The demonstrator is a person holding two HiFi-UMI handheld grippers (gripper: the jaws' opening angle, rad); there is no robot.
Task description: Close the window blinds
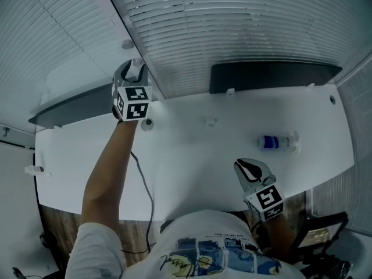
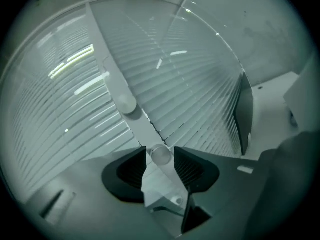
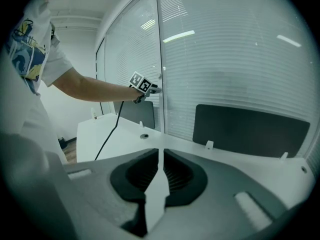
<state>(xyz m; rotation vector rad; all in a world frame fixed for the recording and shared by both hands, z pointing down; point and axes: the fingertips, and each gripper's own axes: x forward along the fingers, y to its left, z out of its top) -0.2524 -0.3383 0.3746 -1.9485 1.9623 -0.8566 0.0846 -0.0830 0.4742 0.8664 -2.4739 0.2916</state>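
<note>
White slatted blinds [image 1: 232,28] hang behind the glass on both sides of a white window post [image 2: 112,79]; their slats look turned nearly flat. Two round tilt knobs sit on the post: an upper knob [image 2: 125,103] and a lower knob [image 2: 160,155]. My left gripper [image 1: 135,68] reaches up to the post. In the left gripper view its jaws stand either side of the lower knob with a sliver of gap on each side, so it is open around it. My right gripper [image 1: 247,166] hovers low over the desk's near edge, shut and empty.
A white desk [image 1: 192,156] runs below the window, with dark divider panels [image 1: 273,76] along its back edge. A small blue-labelled bottle [image 1: 273,142] lies at the right. A cable [image 1: 142,179] trails from a grommet [image 1: 148,122] toward me.
</note>
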